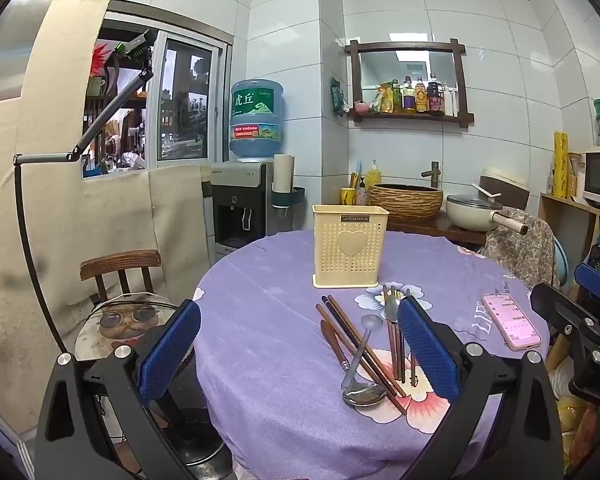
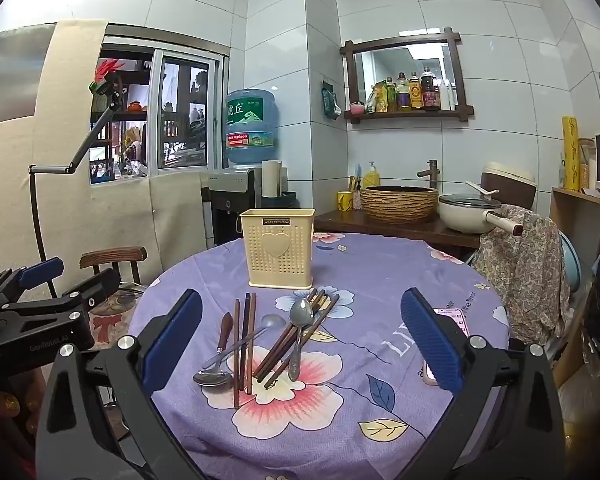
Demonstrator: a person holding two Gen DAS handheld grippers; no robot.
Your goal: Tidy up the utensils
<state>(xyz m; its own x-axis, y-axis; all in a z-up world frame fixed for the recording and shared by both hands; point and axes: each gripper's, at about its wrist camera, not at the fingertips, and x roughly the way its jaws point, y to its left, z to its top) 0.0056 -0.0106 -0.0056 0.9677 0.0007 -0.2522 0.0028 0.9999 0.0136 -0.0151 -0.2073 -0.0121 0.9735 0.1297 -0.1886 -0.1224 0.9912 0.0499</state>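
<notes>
- Hovering nearest the cameras, the left tongs and the right tongs are both standing spread as wide as they go, their blue ribbed pads gripping nothing and hanging above the near part of the round worktop under its purple flowered cloth.
- Lying in a loose heap on the large pink printed flower, just ahead of both tongs, are the utensils: dark brown wooden chopsticks criss-crossing each other, a grey long-handled metal spoon resting slantwise over some of them, a steel spoon with a brown wooden handle at the heap's left edge, and a second steel spoon lying over the right-hand chopsticks.
- Sitting to the right of the heap, flat on the cloth, is a pink-cased smartphone, its screen glowing.
- Standing upright beyond the heap, near the worktop's far side, is a cream perforated plastic utensil holder with a raised heart; nothing is showing above its rim.
</notes>
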